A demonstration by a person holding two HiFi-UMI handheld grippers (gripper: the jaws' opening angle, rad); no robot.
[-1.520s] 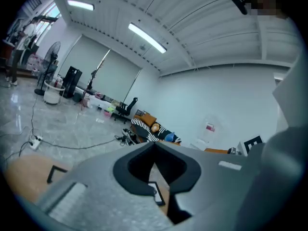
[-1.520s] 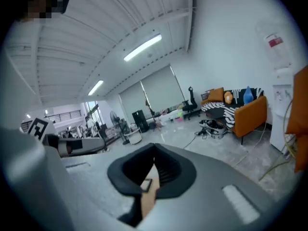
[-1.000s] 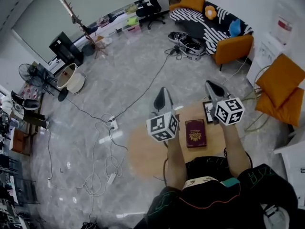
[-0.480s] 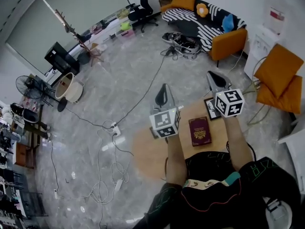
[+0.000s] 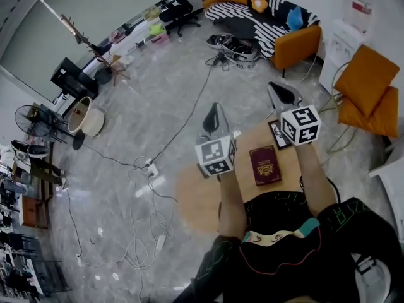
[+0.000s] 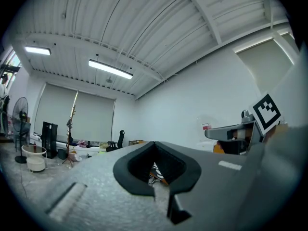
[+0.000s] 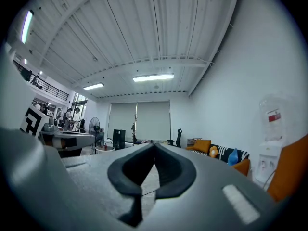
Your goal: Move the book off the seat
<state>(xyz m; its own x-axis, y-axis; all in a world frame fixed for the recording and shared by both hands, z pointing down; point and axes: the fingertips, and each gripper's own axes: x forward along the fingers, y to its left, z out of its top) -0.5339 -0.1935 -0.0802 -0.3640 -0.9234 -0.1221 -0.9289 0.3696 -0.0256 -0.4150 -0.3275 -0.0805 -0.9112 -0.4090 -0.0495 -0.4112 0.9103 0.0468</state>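
A dark red book (image 5: 264,165) with a gold emblem lies flat on the round wooden seat (image 5: 196,197) in front of the person. My left gripper (image 5: 215,108) hovers to the left of the book, jaws shut and empty, pointing out over the floor. My right gripper (image 5: 276,88) is held to the right of the book, also shut and holding nothing. The left gripper view shows its closed tips (image 6: 155,144) with the right gripper (image 6: 231,131) beside them. The right gripper view shows closed tips (image 7: 154,146) facing the room. The book is not in either gripper view.
A small dark framed card (image 5: 278,135) lies on the seat under the right gripper. Cables and a power strip (image 5: 150,166) trail over the marble floor. A striped sofa (image 5: 271,14) stands far back, orange cushions (image 5: 369,90) lie at the right, and a fan (image 5: 28,115) and bucket (image 5: 85,115) stand at the left.
The head view has shifted a little. Both grippers have rolled slightly and the left has drifted a bit. Both stay shut, and the book has not moved on the seat.
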